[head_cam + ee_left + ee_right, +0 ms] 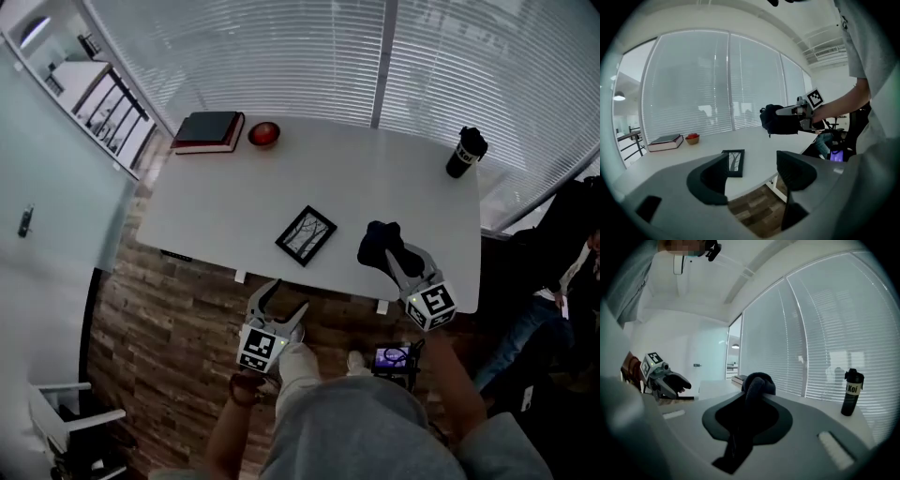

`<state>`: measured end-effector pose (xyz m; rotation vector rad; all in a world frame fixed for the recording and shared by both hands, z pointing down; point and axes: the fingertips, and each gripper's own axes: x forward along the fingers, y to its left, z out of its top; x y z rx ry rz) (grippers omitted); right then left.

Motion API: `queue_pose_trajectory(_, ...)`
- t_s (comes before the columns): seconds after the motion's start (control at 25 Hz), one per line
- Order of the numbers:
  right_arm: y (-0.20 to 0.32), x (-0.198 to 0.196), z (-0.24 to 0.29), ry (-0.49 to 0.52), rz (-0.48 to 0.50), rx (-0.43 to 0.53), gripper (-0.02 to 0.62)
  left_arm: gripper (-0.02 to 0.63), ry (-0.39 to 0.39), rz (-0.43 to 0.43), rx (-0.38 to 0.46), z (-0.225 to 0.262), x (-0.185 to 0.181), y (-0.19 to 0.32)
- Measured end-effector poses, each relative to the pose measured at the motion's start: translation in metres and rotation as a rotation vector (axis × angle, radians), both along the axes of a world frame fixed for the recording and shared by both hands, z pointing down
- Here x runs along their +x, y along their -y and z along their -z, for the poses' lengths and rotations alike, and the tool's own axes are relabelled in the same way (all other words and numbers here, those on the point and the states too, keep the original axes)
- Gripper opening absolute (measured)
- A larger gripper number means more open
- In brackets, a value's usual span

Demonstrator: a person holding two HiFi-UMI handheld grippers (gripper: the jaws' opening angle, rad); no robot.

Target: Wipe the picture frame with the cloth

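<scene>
The left gripper [285,298] is hanging just off the near edge of a white table [375,178], over the wood floor [169,309], with its jaws spread wide and nothing between them. The picture frame [306,234] is lying flat on the tabletop just ahead of this claw, past the table edge, and is showing in the gap beside its left jaw in the left gripper view. The frame's long axis is running away from the left claw and slanting towards the right one, with its tree print facing up.

The right gripper [394,258] is pinching a dark, bunched cloth [378,242] above the table. The frame is sitting near this claw's left, with bare tabletop separating the two.

Well beyond the left claw, at the far edge, a book [208,131] and a red bowl [263,134] are resting side by side. A black bottle [466,152] is standing upright far ahead of the right claw, near the window blinds [281,47].

Showing: two grippers, one frame, one cloth, one book, one bowl, one bottle. A second person [553,281] is sitting off to the right.
</scene>
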<state>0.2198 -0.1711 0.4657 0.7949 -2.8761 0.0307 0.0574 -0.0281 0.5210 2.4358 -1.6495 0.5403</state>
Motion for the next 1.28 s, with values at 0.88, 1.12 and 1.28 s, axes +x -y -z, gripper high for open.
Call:
queue_pose_trajectory(0.88,0.092,-0.127,-0.127,-0.354,-0.144,-0.223,0.052,0.359,0.137,-0.44,-0.216,-0.102,-0.103,0.108)
queue_pose_trajectory(1.12,0.106,-0.135,-0.156,-0.281,-0.212,-0.374,0.127,0.362,0.122,-0.464,-0.232,-0.113,-0.103,0.116)
queue_pose_trajectory(1.28,0.104,-0.138,-0.17,-0.284,-0.234,-0.439,0.11,0.342,0.138,-0.479,-0.255,-0.12,-0.094,0.117)
